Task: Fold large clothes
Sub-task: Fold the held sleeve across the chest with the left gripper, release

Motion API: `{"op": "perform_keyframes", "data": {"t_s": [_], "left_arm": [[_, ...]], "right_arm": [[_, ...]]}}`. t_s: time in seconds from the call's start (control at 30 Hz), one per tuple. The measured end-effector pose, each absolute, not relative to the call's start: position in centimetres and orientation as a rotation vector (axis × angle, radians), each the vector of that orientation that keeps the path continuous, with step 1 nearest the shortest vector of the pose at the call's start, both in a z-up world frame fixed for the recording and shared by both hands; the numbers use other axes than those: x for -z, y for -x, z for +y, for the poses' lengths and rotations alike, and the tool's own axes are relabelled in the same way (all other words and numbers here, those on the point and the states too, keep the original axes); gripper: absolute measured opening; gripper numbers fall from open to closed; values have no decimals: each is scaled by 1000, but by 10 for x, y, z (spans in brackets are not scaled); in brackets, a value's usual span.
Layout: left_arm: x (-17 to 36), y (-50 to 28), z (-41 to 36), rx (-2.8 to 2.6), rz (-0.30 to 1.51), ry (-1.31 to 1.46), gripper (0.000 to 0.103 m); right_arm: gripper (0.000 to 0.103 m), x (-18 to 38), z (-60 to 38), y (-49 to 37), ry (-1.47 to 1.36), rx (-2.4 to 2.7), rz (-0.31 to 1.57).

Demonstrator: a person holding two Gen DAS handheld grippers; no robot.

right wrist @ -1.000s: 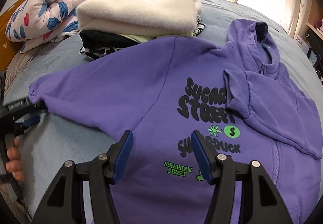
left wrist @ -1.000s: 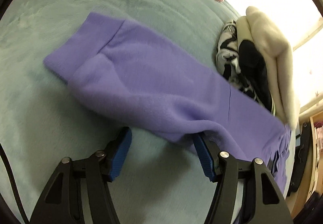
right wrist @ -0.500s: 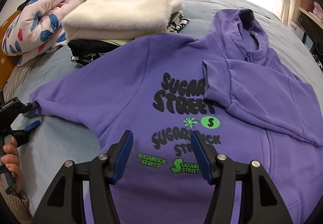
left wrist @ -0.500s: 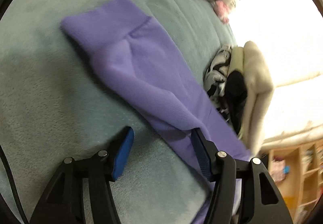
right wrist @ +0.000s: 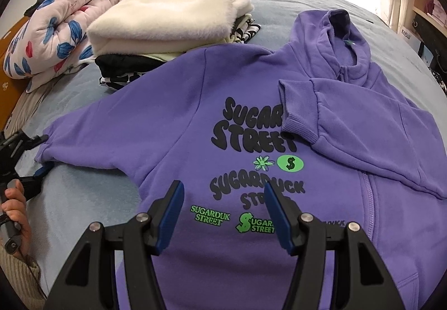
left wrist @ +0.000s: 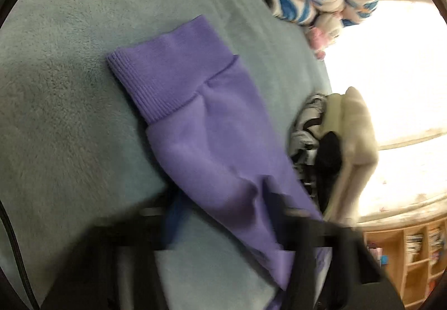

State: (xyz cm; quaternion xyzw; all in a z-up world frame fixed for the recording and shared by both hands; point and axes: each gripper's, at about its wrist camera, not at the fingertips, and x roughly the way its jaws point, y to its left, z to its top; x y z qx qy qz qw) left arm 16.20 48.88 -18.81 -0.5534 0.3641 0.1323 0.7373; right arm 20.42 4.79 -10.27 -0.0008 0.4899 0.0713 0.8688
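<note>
A purple hoodie (right wrist: 195, 114) with black and green print lies flat on the bed, face up. Its right sleeve (right wrist: 349, 128) is folded across the chest. The other sleeve (left wrist: 209, 142) stretches out to the left, ribbed cuff at its end. My left gripper (left wrist: 223, 206) is blurred and its jaws are closing on that sleeve, with the fabric bunched between them. The right wrist view shows the same gripper (right wrist: 39, 153) pinching the sleeve's end. My right gripper (right wrist: 223, 209) is open above the hoodie's lower front with nothing between its fingers.
A stack of folded clothes topped by a cream fleece (right wrist: 167, 22) sits behind the hoodie. A floral quilt (right wrist: 56, 25) lies rolled at the back left. The blue-grey blanket (right wrist: 83, 198) covers the bed. A hand (right wrist: 14, 212) holds the left gripper. Wooden shelves (left wrist: 413, 254) stand beyond.
The left gripper rolled and moved along the sleeve, then its jaws came together on the fabric. The right gripper shifted slightly over the hoodie's front and stayed open.
</note>
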Motion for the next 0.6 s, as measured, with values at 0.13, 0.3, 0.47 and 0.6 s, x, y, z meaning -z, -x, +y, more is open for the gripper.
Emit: {"op": "perform_keyframes", "data": {"t_s": [0.13, 0.3, 0.47, 0.6], "left_arm": [[151, -174, 461, -358, 849, 939, 5], [59, -193, 363, -164, 755, 605, 5], [27, -214, 233, 148, 798, 419, 5], [57, -228, 139, 296, 908, 332, 8]], "right_arm": [[60, 98, 39, -200, -11, -132, 1014], [60, 89, 7, -195, -57, -90, 992], [60, 77, -41, -181, -132, -24, 959], [60, 74, -85, -168, -169, 52, 951]]}}
